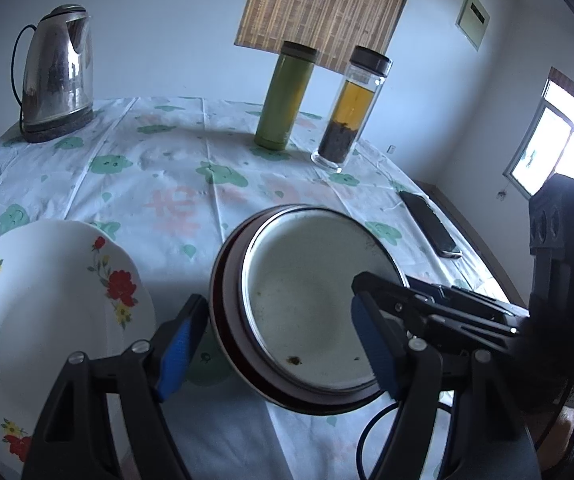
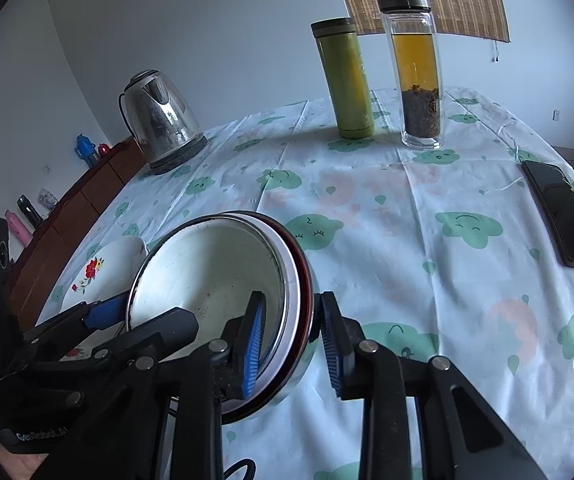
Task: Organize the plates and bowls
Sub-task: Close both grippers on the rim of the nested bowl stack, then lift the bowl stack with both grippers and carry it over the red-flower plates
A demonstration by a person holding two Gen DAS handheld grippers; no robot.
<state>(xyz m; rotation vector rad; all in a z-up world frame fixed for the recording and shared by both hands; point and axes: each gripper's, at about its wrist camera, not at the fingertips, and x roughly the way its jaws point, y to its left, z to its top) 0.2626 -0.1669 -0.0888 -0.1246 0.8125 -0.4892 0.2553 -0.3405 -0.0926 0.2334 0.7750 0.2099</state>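
A metal bowl [image 1: 299,280] with a dark red outer band and a white, stained inside stands tilted on the flowered tablecloth, its opening turned toward both cameras. My right gripper [image 2: 293,344] is shut on the bowl [image 2: 207,272] at its right rim, one blue pad inside and one against the outer wall. My left gripper [image 1: 279,344] is open, one pad just outside the bowl's left edge and the other over its inside. A white plate [image 1: 47,300] with red flowers lies to the left of the bowl; it shows behind the bowl as the plate [image 2: 103,276].
At the far side of the table [image 2: 407,240] stand a steel kettle [image 1: 57,72], a green flask [image 1: 285,96] and a glass tea bottle [image 1: 351,112]. A black phone [image 1: 431,224] lies near the right edge. A brown cabinet [image 2: 87,200] runs along the left.
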